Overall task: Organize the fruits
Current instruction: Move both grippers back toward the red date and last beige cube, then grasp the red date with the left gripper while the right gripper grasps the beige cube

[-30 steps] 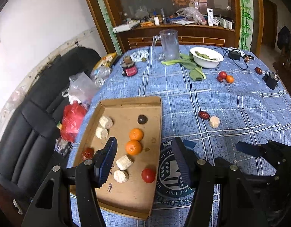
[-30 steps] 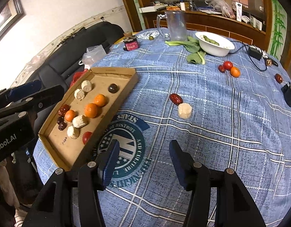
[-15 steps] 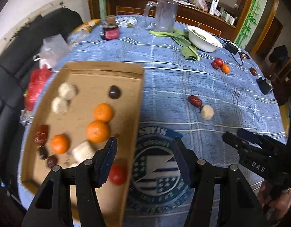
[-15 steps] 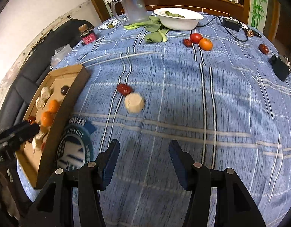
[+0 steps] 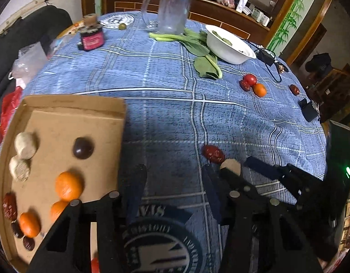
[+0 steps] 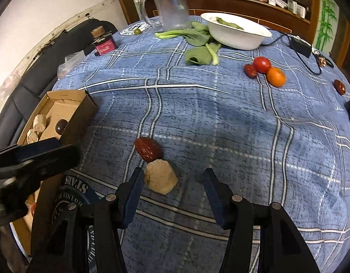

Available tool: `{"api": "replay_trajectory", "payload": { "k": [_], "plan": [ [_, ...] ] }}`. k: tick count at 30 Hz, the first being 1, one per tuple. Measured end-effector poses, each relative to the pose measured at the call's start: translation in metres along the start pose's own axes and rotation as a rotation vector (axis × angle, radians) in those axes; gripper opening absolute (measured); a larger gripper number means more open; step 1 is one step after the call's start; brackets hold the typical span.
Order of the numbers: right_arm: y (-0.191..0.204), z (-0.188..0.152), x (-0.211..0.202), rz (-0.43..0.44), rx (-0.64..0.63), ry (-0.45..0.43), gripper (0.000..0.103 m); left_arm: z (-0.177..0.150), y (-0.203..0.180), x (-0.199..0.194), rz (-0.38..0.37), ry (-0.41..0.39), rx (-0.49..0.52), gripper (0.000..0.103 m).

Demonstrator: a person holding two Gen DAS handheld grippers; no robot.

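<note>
Blue checked cloth [image 6: 220, 122] covers the round table, and the cardboard tray [image 5: 61, 104] on it serves as the landmark. Nearest the cameras, the left gripper [image 5: 173, 175] hangs over bare cloth just right of the tray's near corner; its jaws are closing and nothing lies between them. Further right of the tray, the right gripper [image 6: 172, 179] points down at the cloth, jaws closing too; the beige lump [image 6: 160, 176] sits between them, close against the left finger [image 6: 135, 186], while the right finger stands clear of it, so it is not pinched. A red date [image 6: 148, 151] touches the lump's far side.

Inside the tray lie oranges [image 5: 69, 185], two pale lumps [image 5: 26, 144], a dark round fruit [image 5: 83, 147] and dates [image 5: 9, 206] at its left wall.

Well beyond the tray to the right, a tomato [image 6: 262, 64], a date [image 6: 250, 71] and an orange [image 6: 275, 76] cluster together, with another date [image 6: 339, 86] further right. Farther still lie green leaves [image 6: 198, 55], a white bowl [image 6: 238, 37] and a clear mug [image 6: 171, 6]; a small jar [image 6: 103, 42] stands straight beyond the tray.
</note>
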State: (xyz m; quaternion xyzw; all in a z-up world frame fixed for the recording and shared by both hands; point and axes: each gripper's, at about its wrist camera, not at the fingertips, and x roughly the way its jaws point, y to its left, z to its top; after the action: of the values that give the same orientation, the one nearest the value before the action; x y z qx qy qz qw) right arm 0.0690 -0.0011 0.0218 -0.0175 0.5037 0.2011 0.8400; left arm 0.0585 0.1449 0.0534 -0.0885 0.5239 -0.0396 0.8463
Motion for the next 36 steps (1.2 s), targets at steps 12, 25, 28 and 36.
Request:
{"api": "replay_trajectory", "payload": {
  "k": [12, 25, 28, 36],
  "plan": [
    [-0.015, -0.011, -0.015, -0.023, 0.037, -0.014, 0.032, 0.011, -0.017, 0.033, -0.056, 0.056, 0.007, 0.048],
    [-0.022, -0.015, -0.016, -0.012, 0.051, -0.019, 0.034, 0.015, -0.038, 0.054, -0.12, 0.079, 0.089, 0.027],
    [-0.018, -0.013, -0.013, -0.005, 0.044, -0.015, 0.034, 0.013, -0.038, 0.053, -0.119, 0.076, 0.097, 0.027],
    [-0.013, -0.014, -0.012, 0.027, 0.06, 0.001, 0.031, 0.003, -0.027, 0.027, -0.098, 0.046, 0.076, 0.027]
  ]
}}
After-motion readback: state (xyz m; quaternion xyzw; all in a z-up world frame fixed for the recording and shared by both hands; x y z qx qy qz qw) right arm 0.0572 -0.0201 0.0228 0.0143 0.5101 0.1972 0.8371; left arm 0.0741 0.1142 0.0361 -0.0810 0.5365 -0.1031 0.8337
